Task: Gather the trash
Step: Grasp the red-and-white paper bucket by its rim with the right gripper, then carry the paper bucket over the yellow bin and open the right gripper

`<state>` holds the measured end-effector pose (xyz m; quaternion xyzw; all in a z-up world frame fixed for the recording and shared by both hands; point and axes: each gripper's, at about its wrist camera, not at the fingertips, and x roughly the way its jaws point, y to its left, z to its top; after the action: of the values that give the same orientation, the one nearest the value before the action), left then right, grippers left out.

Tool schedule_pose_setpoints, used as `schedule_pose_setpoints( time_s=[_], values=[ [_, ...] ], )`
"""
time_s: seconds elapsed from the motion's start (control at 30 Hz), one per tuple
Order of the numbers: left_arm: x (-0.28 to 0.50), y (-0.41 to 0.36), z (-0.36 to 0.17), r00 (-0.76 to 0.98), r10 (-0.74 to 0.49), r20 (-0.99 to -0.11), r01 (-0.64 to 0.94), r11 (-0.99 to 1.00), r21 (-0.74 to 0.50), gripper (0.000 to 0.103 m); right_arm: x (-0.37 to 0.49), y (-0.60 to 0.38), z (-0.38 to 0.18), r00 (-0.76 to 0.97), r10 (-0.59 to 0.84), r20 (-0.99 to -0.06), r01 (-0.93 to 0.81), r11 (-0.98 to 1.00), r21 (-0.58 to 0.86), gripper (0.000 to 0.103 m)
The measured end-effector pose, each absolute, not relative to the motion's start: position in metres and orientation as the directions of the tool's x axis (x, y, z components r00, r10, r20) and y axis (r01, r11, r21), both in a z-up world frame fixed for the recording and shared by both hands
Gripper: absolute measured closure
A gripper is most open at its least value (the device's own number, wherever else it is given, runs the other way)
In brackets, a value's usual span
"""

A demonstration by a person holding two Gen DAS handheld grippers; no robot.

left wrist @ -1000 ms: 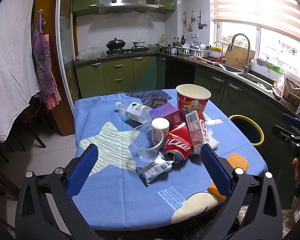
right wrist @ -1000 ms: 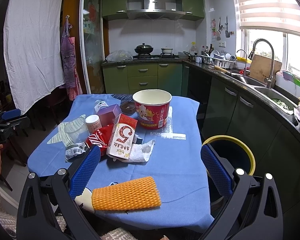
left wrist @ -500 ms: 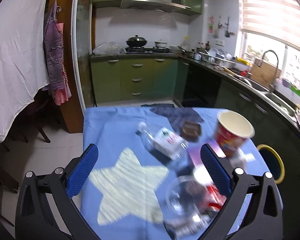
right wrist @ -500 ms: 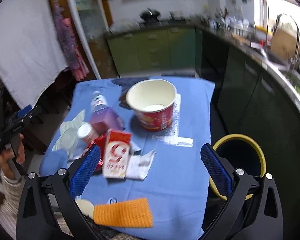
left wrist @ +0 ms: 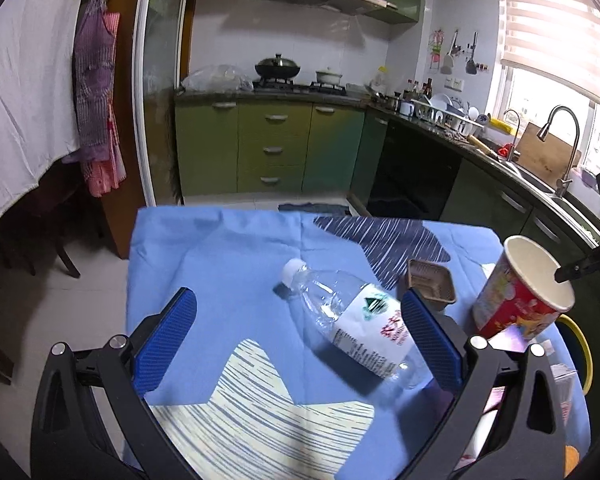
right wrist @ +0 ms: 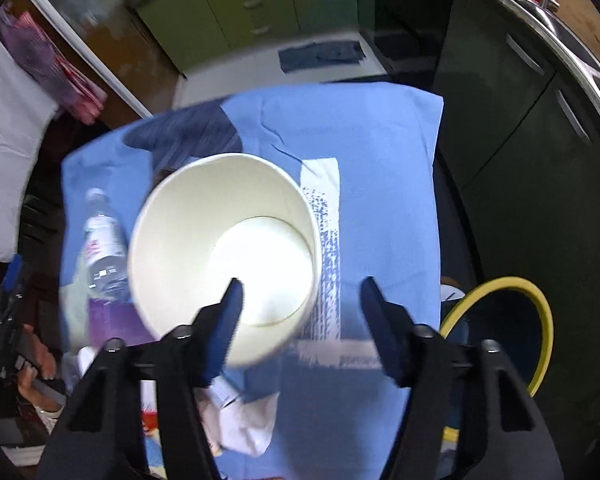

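Note:
A clear plastic bottle [left wrist: 352, 328] with a white cap lies on the blue tablecloth [left wrist: 228, 264]. It sits between the fingers of my open left gripper [left wrist: 300, 336], nearer the right pad [left wrist: 432, 340], and the pads do not touch it. To its right stands a red paper bucket [left wrist: 520, 292]. My right gripper [right wrist: 300, 296] points down over the bucket [right wrist: 204, 216]. One finger [right wrist: 228, 312] hangs inside it and the other is outside, so they straddle its right wall. The jaws are closing and are not pressing on the wall.
A brown plastic tray [left wrist: 432, 284] lies behind the bottle. A bin with a yellow rim [right wrist: 540, 320] stands on the floor beside the table's right edge. A purple box [right wrist: 112, 320] and a crumpled white napkin [right wrist: 244, 420] lie near the bucket. Green kitchen cabinets [left wrist: 272, 148] stand beyond the table.
My left gripper has moved forward over the table until the bottle lies between its fingers. My right gripper has swung forward and tipped down over the bucket, and its jaws have narrowed.

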<state>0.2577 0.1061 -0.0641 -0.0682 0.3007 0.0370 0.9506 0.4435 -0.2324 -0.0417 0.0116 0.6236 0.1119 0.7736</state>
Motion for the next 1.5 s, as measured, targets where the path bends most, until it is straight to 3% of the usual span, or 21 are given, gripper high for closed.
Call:
schedule_pose_setpoints(
  time_s=[0.13,0.3,0.37,0.53,0.73,0.9,1.1,1.3,1.5],
  values=[
    [0.264,0.112,-0.076,0.797,0.029,-0.604,-0.114,0.988,-0.104,0.006,0.458,-0.224,-0.057,0.157,0.15,-0.976,-0.156,0.98,0.126,0.055],
    [0.261,0.114,-0.082,0.793,0.03,-0.608,-0.114,0.989,-0.099,0.006,0.462,-0.217,-0.076,0.134,0.099,-0.986,-0.16,0.984,0.078,0.09],
    [0.259,0.115,-0.081,0.794,0.026,-0.607,-0.114,0.988,-0.106,0.006,0.462,-0.218,-0.079,0.132,0.101,-0.986,-0.15,0.985,0.081,0.097],
    [0.259,0.116,-0.084,0.793,0.03,-0.608,-0.111,0.989,-0.097,0.006,0.465,-0.23,-0.071,0.14,0.154,-0.978,-0.118,0.983,0.138,0.099],
    [0.259,0.12,-0.088,0.785,-0.005,-0.619,-0.096,0.987,-0.13,0.006,0.445,-0.297,-0.016,0.259,0.264,-0.929,-0.04,0.964,0.263,0.099],
    [0.259,0.12,-0.089,0.785,-0.005,-0.619,-0.096,0.987,-0.13,0.006,0.402,-0.406,-0.006,0.324,0.185,-0.928,0.127,0.963,0.236,0.099],
    [0.258,0.118,-0.089,0.796,-0.012,-0.606,-0.086,0.987,-0.132,0.006,0.359,-0.504,-0.081,0.233,0.078,-0.969,0.32,0.935,0.152,0.099],
    [0.259,0.108,-0.092,0.792,-0.027,-0.61,-0.056,0.991,-0.118,0.006,0.36,-0.527,-0.172,0.128,0.053,-0.99,0.384,0.918,0.099,0.098],
    [0.251,0.094,-0.083,0.788,-0.033,-0.615,-0.033,0.995,-0.096,0.006,0.369,-0.529,-0.217,0.08,0.059,-0.995,0.404,0.911,0.087,0.091]
  ],
)
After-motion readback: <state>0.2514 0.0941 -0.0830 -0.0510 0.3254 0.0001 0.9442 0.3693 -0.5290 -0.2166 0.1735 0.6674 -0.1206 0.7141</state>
